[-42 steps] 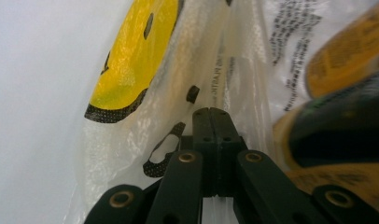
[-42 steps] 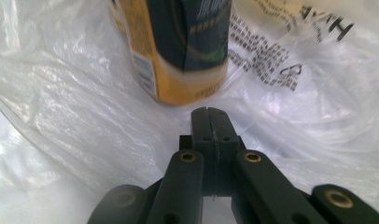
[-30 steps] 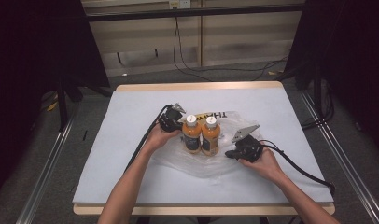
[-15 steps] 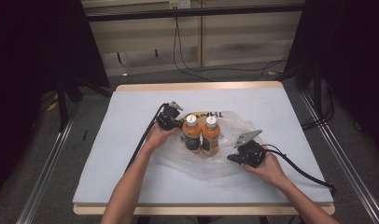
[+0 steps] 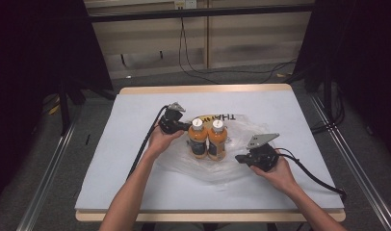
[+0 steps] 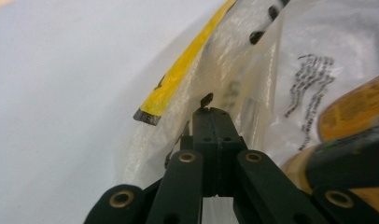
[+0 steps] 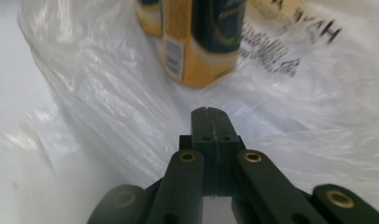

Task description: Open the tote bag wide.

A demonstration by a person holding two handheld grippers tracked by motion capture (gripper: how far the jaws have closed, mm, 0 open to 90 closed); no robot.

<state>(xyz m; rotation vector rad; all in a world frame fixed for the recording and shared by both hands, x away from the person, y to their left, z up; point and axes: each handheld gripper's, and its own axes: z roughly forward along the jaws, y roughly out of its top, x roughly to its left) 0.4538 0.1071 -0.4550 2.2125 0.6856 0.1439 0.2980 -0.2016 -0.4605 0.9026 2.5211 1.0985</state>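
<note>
Two orange bottles (image 5: 199, 140) (image 5: 217, 140) with white caps stand side by side on a clear plastic bag (image 5: 208, 169) printed with black letters. My left gripper (image 5: 186, 127) is just left of the bottles, level with their caps. Its jaws (image 6: 211, 111) are shut, and the bag's film (image 6: 253, 60) rises around the tips beside a yellow strip. My right gripper (image 5: 238, 158) lies low at the bag's right front edge. It is shut too (image 7: 210, 111), with creased film (image 7: 108, 84) spreading from its tips and a bottle (image 7: 197, 42) right ahead.
The bag rests mid-table on a white cover (image 5: 126, 183) with a wooden rim. Black cables trail from both grippers, the right one (image 5: 314, 175) looping toward the front right corner. Bare cover lies left, right and behind the bag.
My right gripper has drawn slightly back toward the near edge of the table. The left gripper and the bottles stay where they were.
</note>
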